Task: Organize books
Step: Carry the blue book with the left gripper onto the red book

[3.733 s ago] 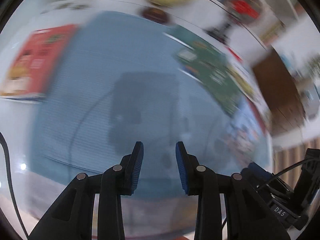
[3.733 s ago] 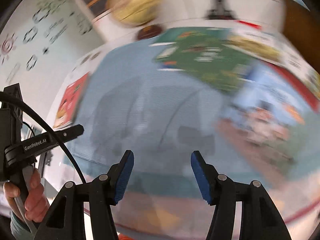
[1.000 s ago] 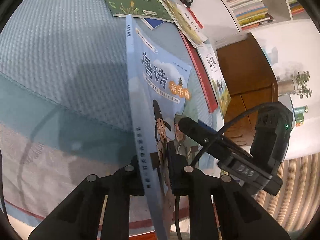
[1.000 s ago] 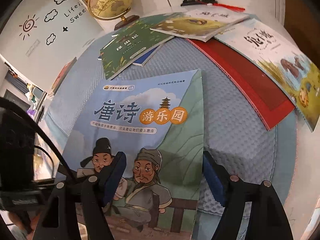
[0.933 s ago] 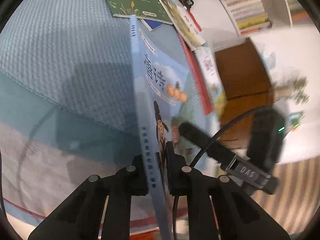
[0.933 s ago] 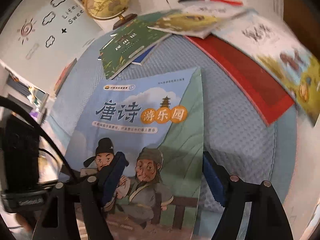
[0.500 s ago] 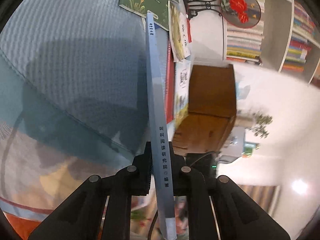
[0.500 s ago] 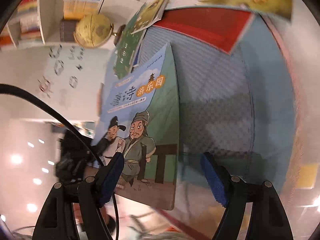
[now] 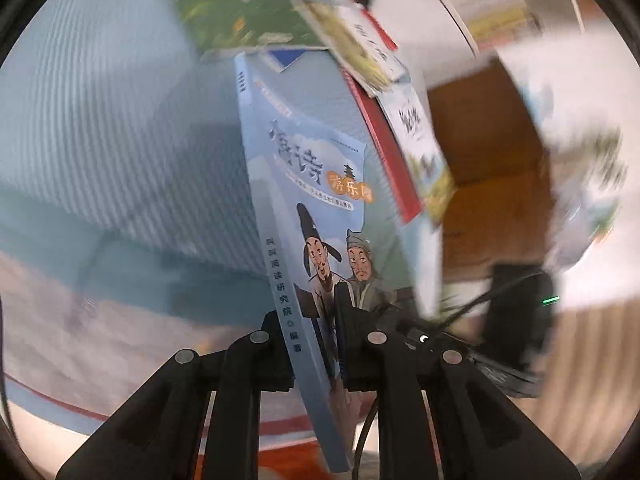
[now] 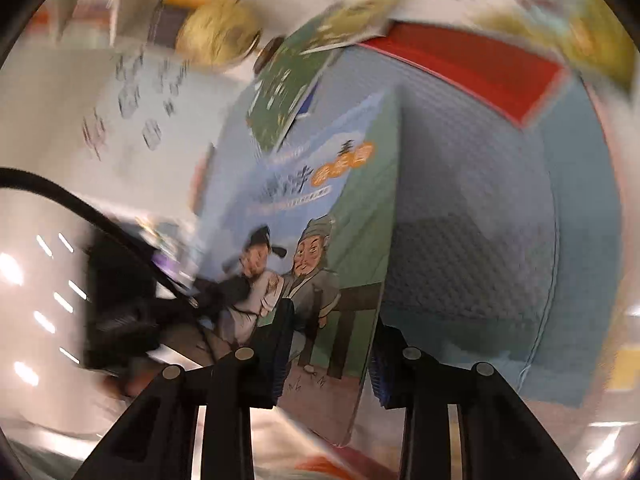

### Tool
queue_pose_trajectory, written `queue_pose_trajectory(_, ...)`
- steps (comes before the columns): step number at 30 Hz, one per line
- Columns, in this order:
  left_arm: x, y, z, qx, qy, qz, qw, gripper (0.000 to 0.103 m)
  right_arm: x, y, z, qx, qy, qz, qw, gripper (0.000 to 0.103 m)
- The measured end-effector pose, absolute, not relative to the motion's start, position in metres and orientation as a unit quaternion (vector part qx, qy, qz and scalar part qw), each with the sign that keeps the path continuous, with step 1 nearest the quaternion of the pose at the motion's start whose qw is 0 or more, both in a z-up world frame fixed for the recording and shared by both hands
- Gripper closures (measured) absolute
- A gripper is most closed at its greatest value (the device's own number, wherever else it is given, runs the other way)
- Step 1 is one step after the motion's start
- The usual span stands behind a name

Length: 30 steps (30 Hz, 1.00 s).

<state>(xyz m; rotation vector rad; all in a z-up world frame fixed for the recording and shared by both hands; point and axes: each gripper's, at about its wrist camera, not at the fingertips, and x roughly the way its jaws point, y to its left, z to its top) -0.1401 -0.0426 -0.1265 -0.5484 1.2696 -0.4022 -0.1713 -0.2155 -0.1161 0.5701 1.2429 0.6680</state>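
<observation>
My left gripper (image 9: 310,344) is shut on the spine edge of a light blue book (image 9: 320,200) with two cartoon men on its cover, held on edge above the blue mat (image 9: 100,120). The same book (image 10: 320,220) fills the right wrist view. My right gripper (image 10: 330,352) has its jaws partly open, one on each side of the book's lower free edge; no clamping shows. A green book (image 9: 240,4), a red book (image 9: 384,136) and picture books (image 9: 420,144) lie on the mat beyond.
A wooden cabinet (image 9: 492,168) stands right of the mat. A globe (image 10: 218,32) sits on a white shelf behind the books. The other gripper's black body (image 9: 516,320) and its cable are close at right. Both views are motion blurred.
The book has swung so its cover faces the left camera again, not edge-on. My right gripper's jaws have narrowed around the book's free edge. Both views have shifted and blurred.
</observation>
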Motion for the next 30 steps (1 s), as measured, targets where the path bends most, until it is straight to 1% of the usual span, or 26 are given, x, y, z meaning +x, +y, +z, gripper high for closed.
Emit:
queue_pose_trajectory(3, -0.146, -0.059, -0.109, -0.172, 0.574, -0.181, 0.780, 0.089, -0.182, -0.203, -0.102, 0.210, 0.555, 0.300, 0.747, 0.070)
queue_pose_trajectory(4, -0.148, -0.058, -0.108, -0.165, 0.574, -0.185, 0.780, 0.089, -0.186, -0.201, -0.099, 0.200, 0.552, 0.299, 0.752, 0.070)
queue_pose_trajectory(10, -0.158, -0.051, -0.088, -0.154, 0.560, -0.191, 0.791, 0.089, -0.199, -0.188, -0.066, 0.129, 0.517, 0.305, 0.789, 0.070)
queue_pose_trajectory(17, -0.160, -0.007, -0.050, -0.160, 0.523, -0.175, 0.819, 0.089, -0.181, -0.156, -0.031, 0.112, 0.467, 0.337, 0.810, 0.069)
queue_pose_trajectory(23, -0.148, 0.072, -0.032, -0.179, 0.491, -0.150, 0.839, 0.089, -0.149, -0.085, -0.011, 0.103, 0.440, 0.363, 0.815, 0.068)
queue_pose_trajectory(29, -0.125, 0.192, -0.035, -0.185, 0.484, -0.124, 0.846, 0.089, -0.101, 0.047, -0.004, 0.073, 0.441, 0.379, 0.810, 0.067)
queue_pose_trajectory(30, -0.119, 0.222, -0.037, -0.189, 0.481, -0.119, 0.848, 0.089, -0.093, 0.068, -0.005, 0.072, 0.445, 0.381, 0.808, 0.067)
